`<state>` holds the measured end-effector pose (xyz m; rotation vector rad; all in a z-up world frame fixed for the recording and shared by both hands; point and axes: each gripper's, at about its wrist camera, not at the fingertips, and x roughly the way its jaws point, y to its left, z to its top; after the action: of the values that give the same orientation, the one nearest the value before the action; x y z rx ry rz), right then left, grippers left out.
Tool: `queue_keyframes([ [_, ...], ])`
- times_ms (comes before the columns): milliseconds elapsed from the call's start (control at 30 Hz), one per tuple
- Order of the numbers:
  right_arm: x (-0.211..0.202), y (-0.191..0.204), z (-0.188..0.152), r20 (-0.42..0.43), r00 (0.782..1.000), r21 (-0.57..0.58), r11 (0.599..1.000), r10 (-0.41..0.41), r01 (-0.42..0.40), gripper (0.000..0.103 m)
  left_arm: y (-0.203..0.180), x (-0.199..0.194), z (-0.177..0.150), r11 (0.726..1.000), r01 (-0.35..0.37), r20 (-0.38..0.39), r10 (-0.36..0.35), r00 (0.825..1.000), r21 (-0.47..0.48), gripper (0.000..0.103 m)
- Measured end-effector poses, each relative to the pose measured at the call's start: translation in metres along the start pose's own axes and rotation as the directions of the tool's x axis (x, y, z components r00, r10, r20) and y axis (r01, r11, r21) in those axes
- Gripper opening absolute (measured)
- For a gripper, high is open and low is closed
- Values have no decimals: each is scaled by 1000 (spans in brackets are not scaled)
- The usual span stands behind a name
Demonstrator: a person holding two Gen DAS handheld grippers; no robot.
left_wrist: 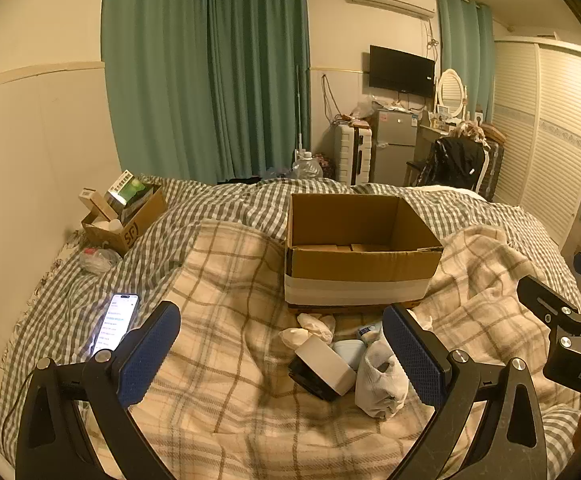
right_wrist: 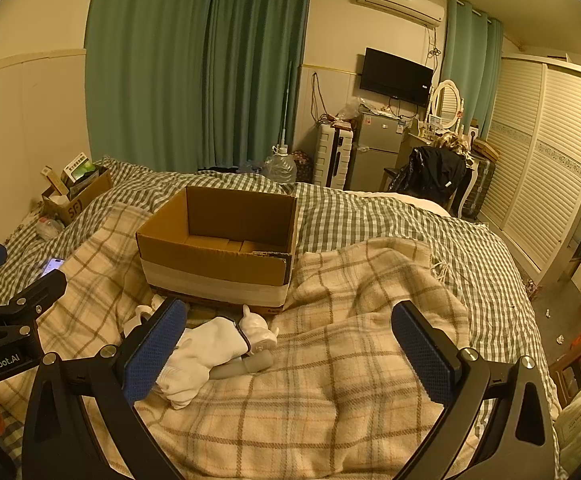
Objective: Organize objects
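While both tools hover above the bed, the left gripper stands with its blue-padded jaws wide apart and nothing between them; the right gripper is likewise spread and empty. A small heap of loose items lies on the cream plaid blanket, just in front of the open brown cardboard box with a white tape band. In the left wrist view the heap sits ahead of the gripper and toward its right finger: a white rectangular block on a black base, its long axis running diagonally from near right to far left, touches a rolled white sock that lies just beside the right pad. A pale blue case and crumpled white tissues lie between these and the box. In the right wrist view the same heap falls at the left finger, so the left gripper appears the better centred on it. The box interior looks largely bare. A lit smartphone rests apart to the left on the green gingham sheet. The sock looks soft and would likely compress under grip.
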<state>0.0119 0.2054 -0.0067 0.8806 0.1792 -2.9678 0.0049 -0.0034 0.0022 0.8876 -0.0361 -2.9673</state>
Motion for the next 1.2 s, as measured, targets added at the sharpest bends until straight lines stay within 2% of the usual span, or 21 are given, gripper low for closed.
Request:
queue_keyframes([
  [867,-6,2,3,-2,1000,-8,1000,14,-14,103,4,-3,-1,1000,-23,6,23,1000,4,103],
  [1200,-6,11,-2,-2,1000,-54,998,24,-24,103,6,-1,-12,999,-32,-31,33,999,10,103],
])
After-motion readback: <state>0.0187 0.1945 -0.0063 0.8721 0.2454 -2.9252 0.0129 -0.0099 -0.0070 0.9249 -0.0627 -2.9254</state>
